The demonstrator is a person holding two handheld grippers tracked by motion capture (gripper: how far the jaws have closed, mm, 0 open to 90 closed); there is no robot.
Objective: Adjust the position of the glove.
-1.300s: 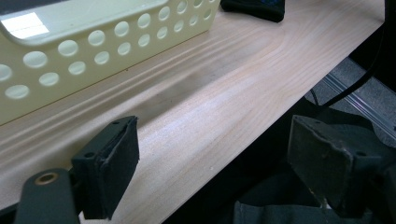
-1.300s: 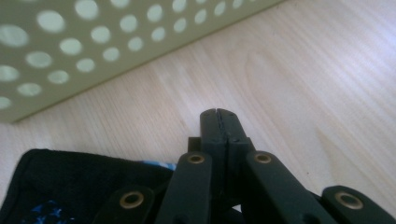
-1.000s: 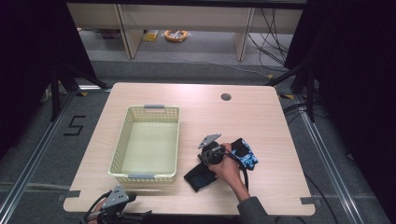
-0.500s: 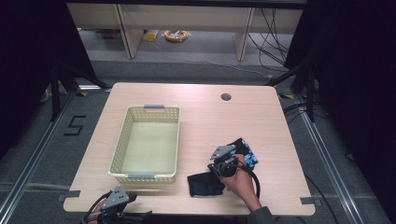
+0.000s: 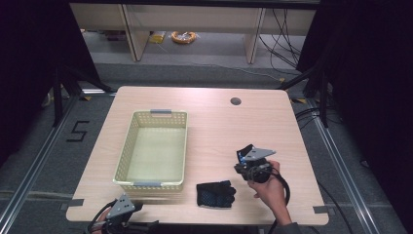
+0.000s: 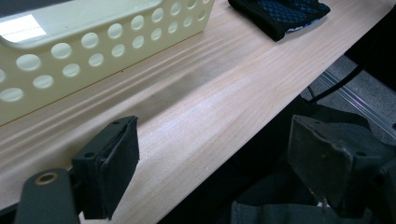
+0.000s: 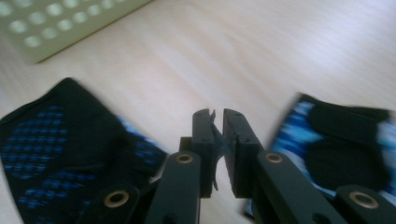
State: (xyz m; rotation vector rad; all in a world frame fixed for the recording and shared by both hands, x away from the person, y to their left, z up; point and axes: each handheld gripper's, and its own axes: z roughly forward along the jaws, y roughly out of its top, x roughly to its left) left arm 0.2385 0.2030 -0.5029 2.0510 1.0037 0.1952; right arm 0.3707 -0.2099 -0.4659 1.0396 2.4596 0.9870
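Right now the right gripper (image 5: pixel 246 163) hangs over the right half of the pale wooden table (image 5: pixel 214 122). Its jaws have just been opening and stand only a narrow crack apart, with nothing between them; in the right gripper view (image 7: pixel 218 121) only a frayed bit of pad lining shows in the gap.

Two gloves flank it. A black knitted glove with blue grip dots (image 5: pixel 215 194) lies flat by the near edge, to the gripper's left (image 7: pixel 51 144). A second black and blue glove with a strap (image 7: pixel 336 144) lies just to its right. Sitting between the pair with the tongs barely parted, the gripper looks to be between picks and has not yet settled on either glove.

The cream perforated plastic basket (image 5: pixel 125 151) sits empty at the left of the table, open side up. It is probably where the gloves belong, and the near glove lies just beside its right near corner.

The left gripper (image 5: pixel 119 209) sits at the near left edge, its jaws spread wide on nothing (image 6: pixel 215 144). It looks parked out of the way, leaving the work to the right hand (image 5: pixel 270 190).
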